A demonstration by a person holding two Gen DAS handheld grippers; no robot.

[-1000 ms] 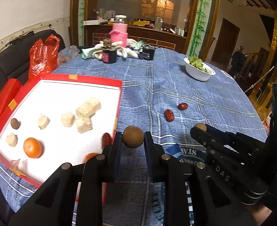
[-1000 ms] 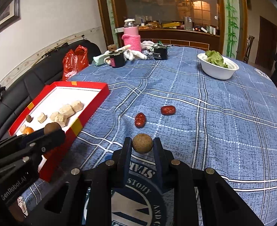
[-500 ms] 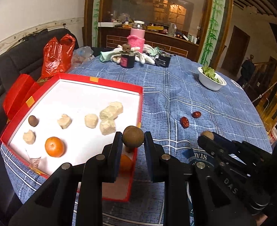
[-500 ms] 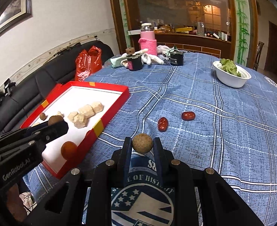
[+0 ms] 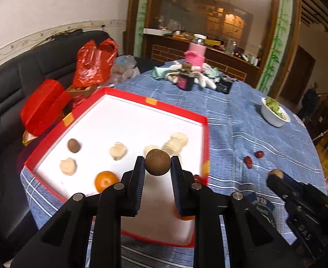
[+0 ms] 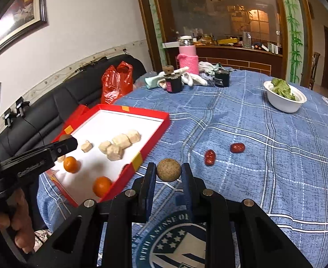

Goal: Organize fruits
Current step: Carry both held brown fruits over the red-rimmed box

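1. Closest in, my left claw (image 5: 157, 163) was clenched on a dark brown round fruit (image 5: 157, 162), pinched between both pads at the very tips, clear of any surface.
2. Likewise my right claw (image 6: 168, 173) gripped a paler tan round fruit (image 6: 168, 172) at its fingertips, above the blue plaid tablecloth (image 6: 264, 156).
3. Directly under and just beyond the left claw lay the red tray (image 5: 205, 120) with its white floor; one orange (image 5: 105, 181) sat just left of the claw's left finger, and a second orange (image 5: 184, 217) peeked out below its right finger.
4. Further ahead of the left claw, inside the tray, I saw pale beige lumps (image 5: 174, 144) and one small brown fruit (image 5: 73, 145) toward the far left.
5. Ahead and to the right of the right claw, two red dates (image 6: 209, 157) lay on the cloth, near each other but apart, outside the tray.
6. From the right wrist view, the left claw hung over the tray's near left part, held by a hand (image 6: 18, 227).
7. Far ahead and right of both claws stood a white bowl (image 6: 285, 102) holding something green.
8. Farthest out, dark jars (image 6: 174, 82) and a pink knitted-sleeved container (image 6: 188, 59) sat at the table's far edge.
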